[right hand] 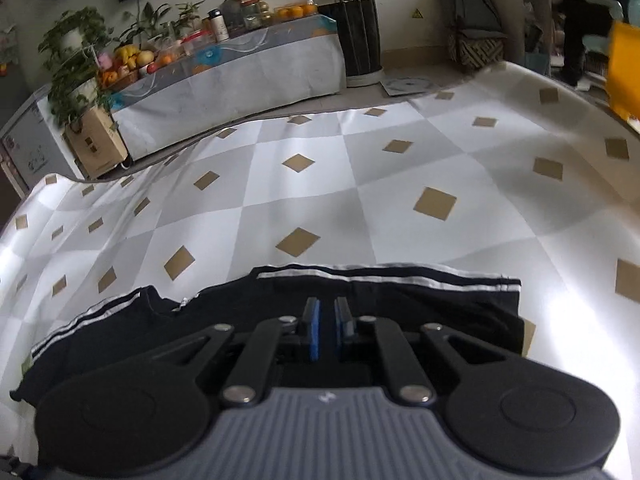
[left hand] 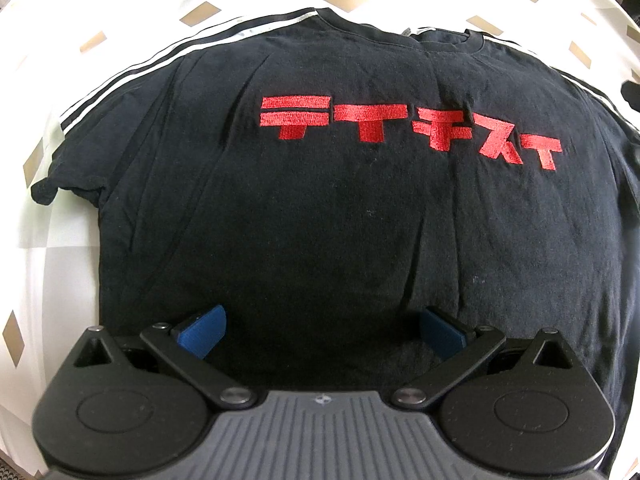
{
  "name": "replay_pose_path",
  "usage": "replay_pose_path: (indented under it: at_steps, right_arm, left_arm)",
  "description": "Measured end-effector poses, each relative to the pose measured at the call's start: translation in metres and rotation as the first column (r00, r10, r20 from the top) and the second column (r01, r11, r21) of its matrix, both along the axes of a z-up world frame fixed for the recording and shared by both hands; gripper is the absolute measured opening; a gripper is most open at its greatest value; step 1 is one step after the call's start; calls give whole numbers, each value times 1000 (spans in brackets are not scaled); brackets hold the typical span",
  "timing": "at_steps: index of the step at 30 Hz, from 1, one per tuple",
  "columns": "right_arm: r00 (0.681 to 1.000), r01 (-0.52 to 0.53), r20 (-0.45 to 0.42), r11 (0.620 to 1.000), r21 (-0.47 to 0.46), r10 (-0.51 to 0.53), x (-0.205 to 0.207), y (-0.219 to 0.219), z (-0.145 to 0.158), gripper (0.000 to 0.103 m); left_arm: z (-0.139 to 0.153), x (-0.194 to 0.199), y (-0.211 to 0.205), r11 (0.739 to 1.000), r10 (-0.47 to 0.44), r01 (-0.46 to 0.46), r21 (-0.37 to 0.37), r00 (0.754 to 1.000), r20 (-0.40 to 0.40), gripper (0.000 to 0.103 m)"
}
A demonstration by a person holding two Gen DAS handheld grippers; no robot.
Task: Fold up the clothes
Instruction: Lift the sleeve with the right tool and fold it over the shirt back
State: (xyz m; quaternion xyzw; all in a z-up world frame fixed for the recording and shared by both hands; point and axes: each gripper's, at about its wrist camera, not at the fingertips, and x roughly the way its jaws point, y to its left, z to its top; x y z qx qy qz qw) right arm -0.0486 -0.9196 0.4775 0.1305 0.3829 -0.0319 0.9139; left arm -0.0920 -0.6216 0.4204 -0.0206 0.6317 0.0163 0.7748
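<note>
A black T-shirt [left hand: 320,208] with red lettering [left hand: 400,128] and white shoulder stripes lies flat, front up, on the covered table. My left gripper [left hand: 322,320] points steeply down over the shirt's lower middle. It is open, its blue pads [left hand: 204,330] wide apart with only flat cloth beneath. In the right wrist view the T-shirt [right hand: 440,308] shows its striped shoulder and sleeve edge [right hand: 380,276]. My right gripper [right hand: 327,312] hovers over that sleeve, shut, its blue pads nearly touching, and no cloth is seen between them.
A white and grey checked tablecloth [right hand: 320,168] with tan diamonds stretches beyond the shirt. Past the table's far edge stands a low cabinet [right hand: 240,72] with fruit, bottles and plants. A person [right hand: 580,20] stands at the back right near a yellow object [right hand: 624,76].
</note>
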Motion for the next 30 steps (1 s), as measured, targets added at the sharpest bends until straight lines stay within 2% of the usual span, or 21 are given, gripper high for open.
replay_pose_path:
  at_steps: [1,3,5,7,9,13,17,20,24,27,30]
  right_arm:
    - [1000,24,1,1000,-8,-24,0,-4,1,10]
    - [996,89,-16,995,-35,-90,-1,-18,0,26]
    - [987,154,-44,987,-51,-156,-3,-35,-6,32]
    - [973,212,-85,976,-44,-215,-6,-52,-16,35]
    - [959,257,-115,966,-29,-259,-8,-65,-26,42]
    - [941,302,-149,953,-32,-303,-12,-76,-39,51]
    - [935,314,-167,949,-23,-313,-14,-81,-51,52]
    - [941,305,-142,952,-34,-306,-15,-78,-56,50]
    - [951,273,-126,958,-85,-283,-8,-70,-57,19]
    - [958,251,-122,964,-89,-260,-5,-66,-57,9]
    - [959,247,-117,965,-91,-257,-4,-63,-54,7]
  left_arm:
    - [0,0,0,1000,-1,1,0,1000,0,103]
    - [0,0,0,1000,-4,4,0,1000,0,103]
    - [-1,1,0,1000,-5,5,0,1000,0,103]
    - [-1,1,1,1000,2,-2,5,1000,3,103]
    - [2,1,1,999,10,-11,35,999,31,103]
    - [10,3,-3,995,-14,5,98,996,93,103]
    - [9,5,0,997,9,-16,78,997,83,103]
    - [6,5,0,997,10,-15,72,998,68,103]
    - [2,5,0,998,13,-16,63,999,48,103]
    - [0,5,0,998,19,-21,54,999,39,103]
    - [-1,5,0,998,23,-25,52,999,34,103]
